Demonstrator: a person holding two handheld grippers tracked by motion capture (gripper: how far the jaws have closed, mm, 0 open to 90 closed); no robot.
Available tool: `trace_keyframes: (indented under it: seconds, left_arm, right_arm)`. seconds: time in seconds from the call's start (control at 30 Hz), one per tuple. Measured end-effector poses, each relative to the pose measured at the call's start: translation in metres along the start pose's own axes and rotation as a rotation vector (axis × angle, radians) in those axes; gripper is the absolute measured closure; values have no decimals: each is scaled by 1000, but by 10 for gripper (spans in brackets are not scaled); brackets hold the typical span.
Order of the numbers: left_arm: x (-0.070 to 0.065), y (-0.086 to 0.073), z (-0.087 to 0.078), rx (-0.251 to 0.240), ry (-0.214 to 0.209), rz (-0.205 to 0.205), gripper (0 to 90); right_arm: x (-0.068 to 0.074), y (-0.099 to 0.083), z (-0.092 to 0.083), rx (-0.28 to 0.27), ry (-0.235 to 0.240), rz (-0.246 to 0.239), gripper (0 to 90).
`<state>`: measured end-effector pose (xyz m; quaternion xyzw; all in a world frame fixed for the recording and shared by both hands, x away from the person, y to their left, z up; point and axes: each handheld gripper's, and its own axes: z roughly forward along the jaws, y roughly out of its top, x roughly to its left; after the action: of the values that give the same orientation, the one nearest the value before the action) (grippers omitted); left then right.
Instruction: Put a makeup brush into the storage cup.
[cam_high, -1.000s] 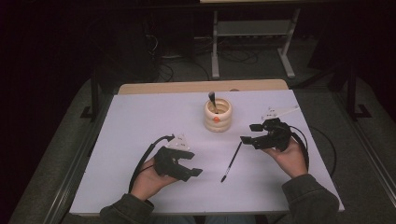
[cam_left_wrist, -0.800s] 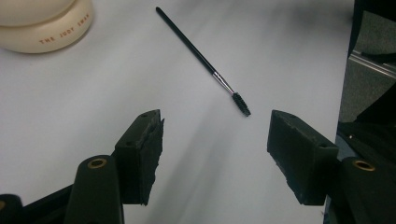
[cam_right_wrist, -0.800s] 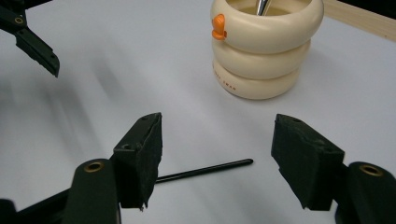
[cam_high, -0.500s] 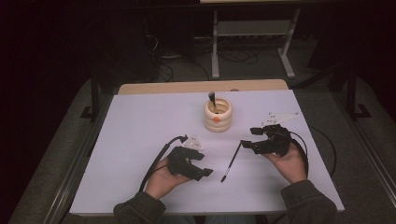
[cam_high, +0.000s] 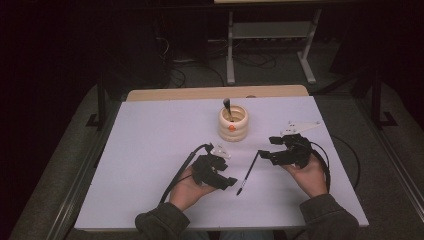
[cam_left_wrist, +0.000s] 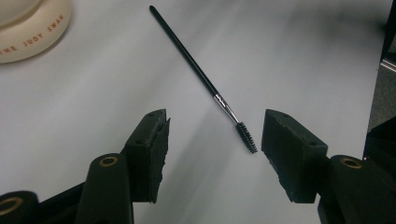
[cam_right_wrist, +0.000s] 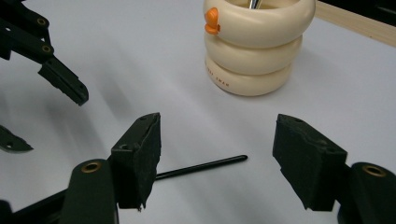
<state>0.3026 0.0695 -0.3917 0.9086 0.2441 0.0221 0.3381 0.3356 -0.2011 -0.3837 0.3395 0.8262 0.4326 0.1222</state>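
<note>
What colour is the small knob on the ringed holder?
Orange, on the cream holder; clearest in the right gripper view.

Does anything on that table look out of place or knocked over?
One thing: a thin black brush lies flat on the white table between the two grippers, while another tool stands upright in the cream ring-shaped pot. The left gripper has been closing its jaws, which are apart with nothing between them. Nothing looks spilled or broken.

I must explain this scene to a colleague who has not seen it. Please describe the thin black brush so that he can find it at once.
Start at the white table and find the cream ringed pot near its far middle. On the near side of the pot, between the two hands, the brush lies flat on the table. It is a thin black stick with a small bristly tip, unlike the one standing in the pot.
</note>
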Motion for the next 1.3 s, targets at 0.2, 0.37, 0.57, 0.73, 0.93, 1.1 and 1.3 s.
trace_keyframes:
  seconds: [0.2,0.37,0.57,0.73,0.93,1.1,1.3]
  left_arm:
    - [-1,5,11,43,-5,19,424]
    - [-3,7,21,44,-9,-15,432]
    - [-3,11,31,67,-13,-9,446]
    - [-2,15,40,79,-18,-19,466]
    - [-5,19,51,93,-3,-24,496]
    - [-8,23,58,76,-8,-61,550]
    - [-8,23,64,100,19,-48,589]
  right_arm:
    - [0,0,-1,-3,-10,11,311]
    - [1,-1,0,4,-15,13,311]
    - [2,-6,1,3,-22,17,312]
    - [1,-8,0,-5,-28,17,311]
    - [1,-8,1,-2,-40,7,307]
    - [-1,-9,0,-12,-53,21,305]
    - [-7,-12,-2,-23,-65,49,302]
